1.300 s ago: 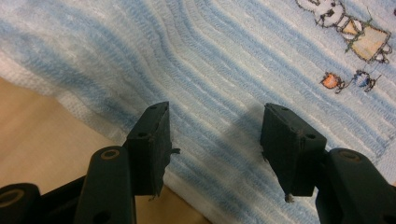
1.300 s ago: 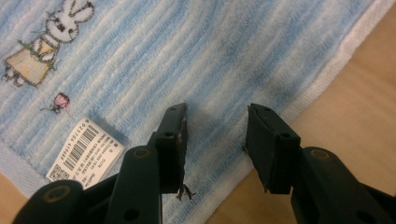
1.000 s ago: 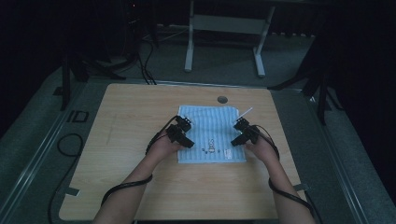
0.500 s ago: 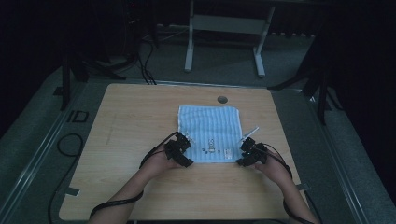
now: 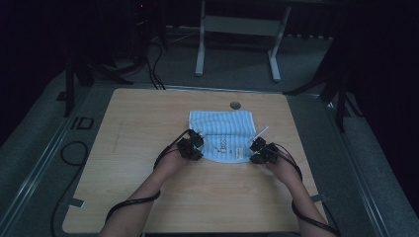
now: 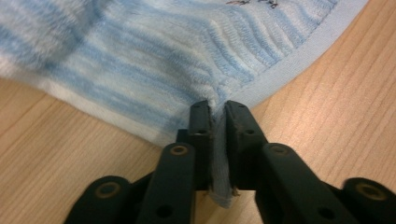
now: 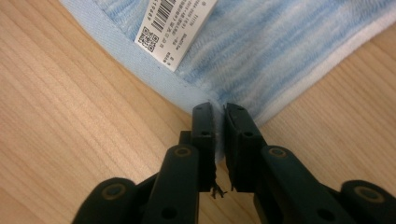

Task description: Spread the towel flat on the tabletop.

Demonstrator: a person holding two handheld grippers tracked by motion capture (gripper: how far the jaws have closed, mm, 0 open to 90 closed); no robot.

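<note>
Left gripper point(image 6: 212, 109) and right gripper point(image 7: 218, 109), nearest the person: jaws have just closed, each clenched on a near corner of the striped towel point(image 5: 222, 133). Towel lies mid-tabletop point(image 5: 148, 118), just short of the round port point(image 5: 235, 105). Both corners secured; probably ready to fold.

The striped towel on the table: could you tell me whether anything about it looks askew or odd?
Nothing looks damaged. The towel lies folded, its near edge bowed because the left gripper and right gripper have just closed on its two near corners. A barcode tag lies exposed on top.
</note>
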